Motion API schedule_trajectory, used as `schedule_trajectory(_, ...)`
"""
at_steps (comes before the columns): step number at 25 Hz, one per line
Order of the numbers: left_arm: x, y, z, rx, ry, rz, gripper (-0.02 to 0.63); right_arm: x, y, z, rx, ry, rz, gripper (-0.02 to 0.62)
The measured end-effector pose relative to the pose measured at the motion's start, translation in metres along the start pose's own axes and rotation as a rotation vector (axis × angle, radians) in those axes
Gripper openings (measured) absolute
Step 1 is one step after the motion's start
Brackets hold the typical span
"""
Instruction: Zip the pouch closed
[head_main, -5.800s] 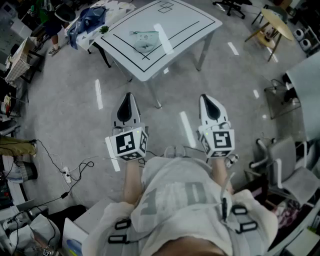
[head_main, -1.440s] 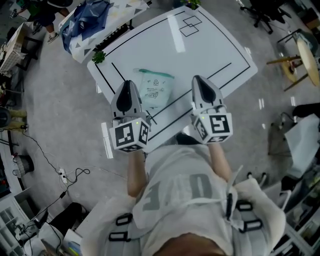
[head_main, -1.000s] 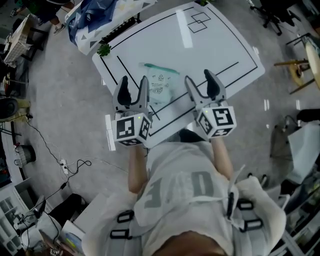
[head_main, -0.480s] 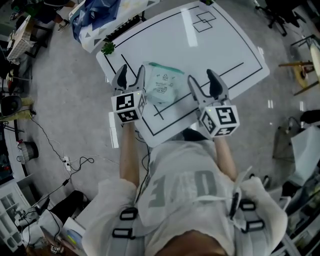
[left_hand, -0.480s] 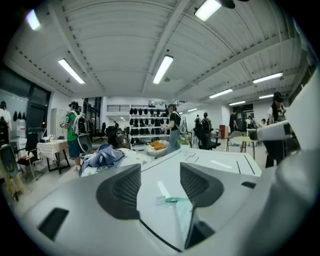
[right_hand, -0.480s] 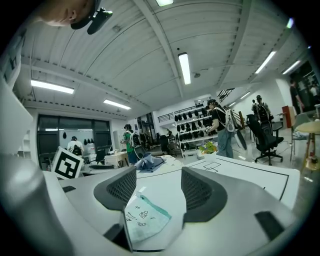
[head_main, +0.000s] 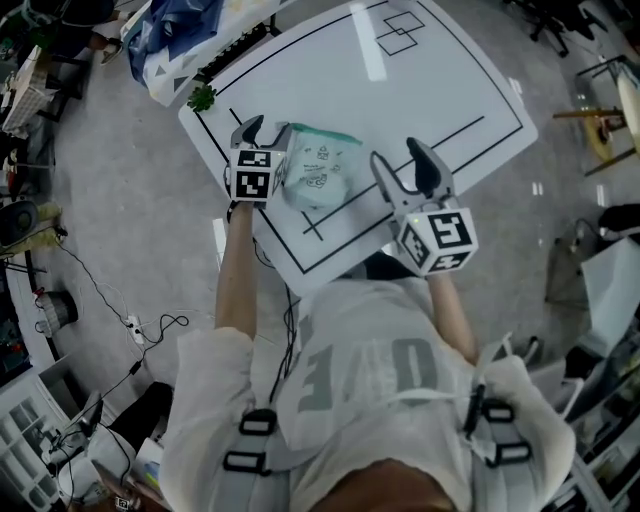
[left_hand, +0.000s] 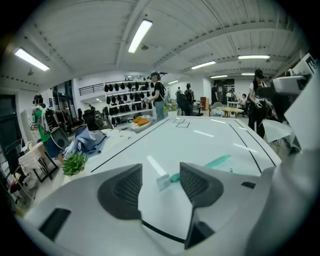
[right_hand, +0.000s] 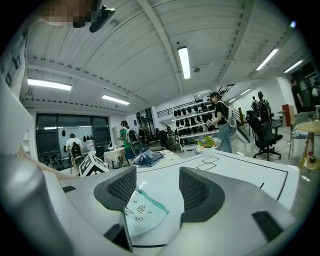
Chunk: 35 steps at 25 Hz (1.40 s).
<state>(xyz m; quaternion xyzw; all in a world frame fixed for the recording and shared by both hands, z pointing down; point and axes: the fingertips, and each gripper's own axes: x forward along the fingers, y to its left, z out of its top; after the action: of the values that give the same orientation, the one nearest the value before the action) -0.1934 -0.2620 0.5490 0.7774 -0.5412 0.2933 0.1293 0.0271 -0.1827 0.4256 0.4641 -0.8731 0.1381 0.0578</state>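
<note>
A pale green pouch (head_main: 318, 170) with small printed drawings lies flat on the white table (head_main: 440, 90) near its front left corner. My left gripper (head_main: 266, 131) is open at the pouch's left end. In the left gripper view the white zipper pull (left_hand: 163, 180) and the green zipper edge (left_hand: 210, 163) lie ahead between the open jaws, untouched. My right gripper (head_main: 399, 159) hangs open to the right of the pouch, apart from it. In the right gripper view the pouch (right_hand: 144, 213) shows low down by the left jaw.
Black lines and two small squares (head_main: 398, 33) mark the table. A small green plant (head_main: 203, 97) and a blue cloth (head_main: 178, 30) sit on a neighbouring table at the left. Cables (head_main: 140, 325) trail on the floor. A stool (head_main: 610, 110) stands at the right.
The person has walked up to the table. Both grippers have opened from shut. The left gripper has reached forward to the pouch's left end; the right has held beside the pouch.
</note>
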Motion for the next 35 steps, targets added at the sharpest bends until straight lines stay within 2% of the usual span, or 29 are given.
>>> schedule_trajectory(4,0.016,-0.002,-0.012,0.027,0.065,-0.048,0.236,0.002,-0.009,-0.003,0.017,0.006,-0.020,0.255)
schedule_trajectory(9,0.023,-0.008,-0.024,0.094,0.138,-0.088,0.184,-0.001,-0.013,-0.003,0.017,0.015,-0.025,0.255)
schedule_trajectory(12,0.028,-0.009,-0.025,0.119,0.157,-0.109,0.155,-0.001,-0.013,-0.004,0.016,0.021,-0.028,0.255)
schedule_trajectory(15,0.035,-0.011,-0.029,0.147,0.170,-0.136,0.155,-0.001,-0.011,-0.007,0.006,0.031,-0.026,0.255)
schedule_trajectory(20,0.041,-0.011,-0.032,0.147,0.201,-0.172,0.138,0.003,-0.006,-0.007,-0.010,0.045,-0.018,0.255)
schedule_trajectory(27,0.036,-0.014,-0.038,0.166,0.212,-0.191,0.054,0.004,0.001,-0.008,-0.006,0.047,-0.018,0.255)
schedule_trajectory(35,0.036,-0.014,-0.039,0.151,0.170,-0.159,0.024,0.004,0.002,-0.014,-0.002,0.046,-0.013,0.255)
